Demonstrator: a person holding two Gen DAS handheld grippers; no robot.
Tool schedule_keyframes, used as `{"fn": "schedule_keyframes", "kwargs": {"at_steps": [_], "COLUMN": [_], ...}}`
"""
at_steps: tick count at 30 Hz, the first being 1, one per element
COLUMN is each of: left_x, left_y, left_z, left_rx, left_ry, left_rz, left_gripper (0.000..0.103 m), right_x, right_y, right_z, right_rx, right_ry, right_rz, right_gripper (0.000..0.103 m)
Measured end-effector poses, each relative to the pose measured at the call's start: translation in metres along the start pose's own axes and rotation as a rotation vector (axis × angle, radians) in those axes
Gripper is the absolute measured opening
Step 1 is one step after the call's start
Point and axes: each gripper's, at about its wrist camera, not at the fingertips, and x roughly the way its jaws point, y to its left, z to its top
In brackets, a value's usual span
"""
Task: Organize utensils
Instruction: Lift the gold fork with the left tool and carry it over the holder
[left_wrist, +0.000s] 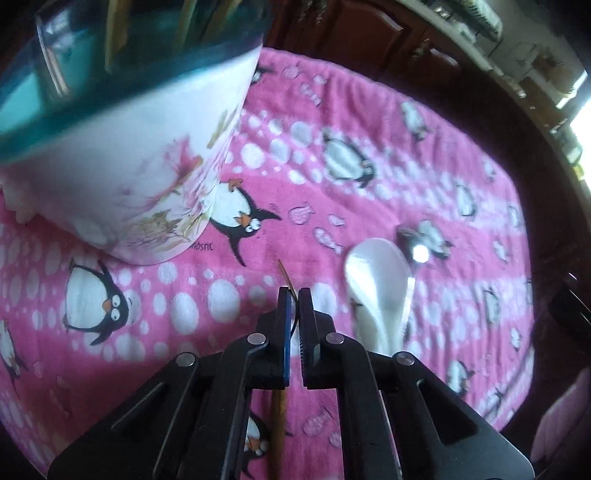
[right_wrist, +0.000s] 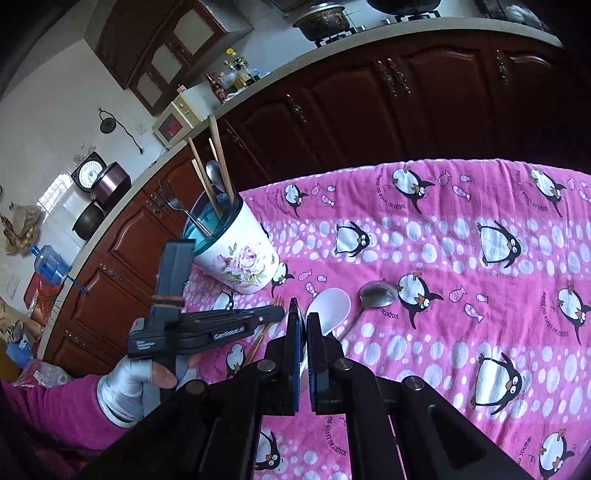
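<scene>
My left gripper (left_wrist: 294, 291) is shut on a wooden chopstick (left_wrist: 285, 275), just above the pink cloth, below and right of the floral utensil holder (left_wrist: 122, 177). The holder (right_wrist: 236, 258) has a teal rim and holds chopsticks, a fork and a spoon. A white ceramic spoon (left_wrist: 376, 284) and a metal spoon (left_wrist: 415, 258) lie on the cloth to the right. My right gripper (right_wrist: 303, 314) is shut with nothing seen between its fingers, just in front of the white spoon (right_wrist: 328, 306); the metal spoon (right_wrist: 376, 295) lies beside it. The left gripper (right_wrist: 280, 314) shows there too.
The table is covered by a pink penguin cloth (right_wrist: 461, 277). Dark wooden cabinets (right_wrist: 351, 103) and a counter with pots and appliances stand behind it. The person's gloved left hand (right_wrist: 129, 384) holds the left gripper at the table's left edge.
</scene>
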Motion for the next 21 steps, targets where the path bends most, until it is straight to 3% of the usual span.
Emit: {"fn": "schedule_keyframes", "kwargs": {"at_steps": [9, 16, 21], "left_x": [-0.096, -0.143, -0.155], "left_y": [0.012, 0.020, 0.017], "left_z": [-0.001, 0.007, 0.009], "left_rx": [0.001, 0.010, 0.030], "left_ry": [-0.149, -0.230, -0.251], "left_rz": [-0.141, -0.137, -0.110], "left_gripper": [0.001, 0.001, 0.001], "right_x": [-0.009, -0.004, -0.001], "right_y": [0.028, 0.051, 0.061], "right_z": [0.021, 0.037, 0.048], "right_rx": [-0.063, -0.099, -0.119], "right_ry": [-0.049, -0.066, -0.074], "right_rz": [0.025, 0.032, 0.042], "right_gripper": [0.003, 0.003, 0.003]}}
